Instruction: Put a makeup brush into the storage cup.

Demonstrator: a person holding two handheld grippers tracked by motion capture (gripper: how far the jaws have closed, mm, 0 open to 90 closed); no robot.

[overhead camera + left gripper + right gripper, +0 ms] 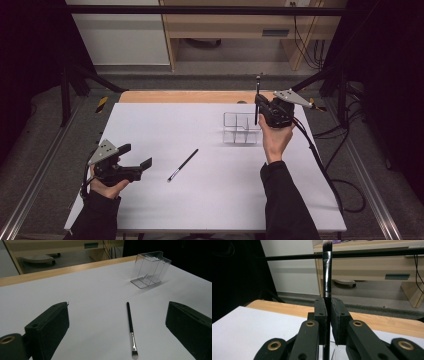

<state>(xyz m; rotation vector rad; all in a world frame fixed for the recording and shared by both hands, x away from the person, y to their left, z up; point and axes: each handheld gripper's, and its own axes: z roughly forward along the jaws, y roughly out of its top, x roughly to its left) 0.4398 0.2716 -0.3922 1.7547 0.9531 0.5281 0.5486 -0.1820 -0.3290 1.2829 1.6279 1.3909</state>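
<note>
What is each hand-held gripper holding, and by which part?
The right hand-held gripper clamps a makeup brush upright by its black handle, bristles up. The left hand-held gripper holds nothing.

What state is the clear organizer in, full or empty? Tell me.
Empty. The clear organizer shows bare compartments; one brush lies on the table, the other brush stands upright, clamped in the right gripper above it.

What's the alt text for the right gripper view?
The right gripper clamps a makeup brush upright between its black jaws, bristles on top. Behind are a white table with a wooden edge and a pale wooden desk.
</note>
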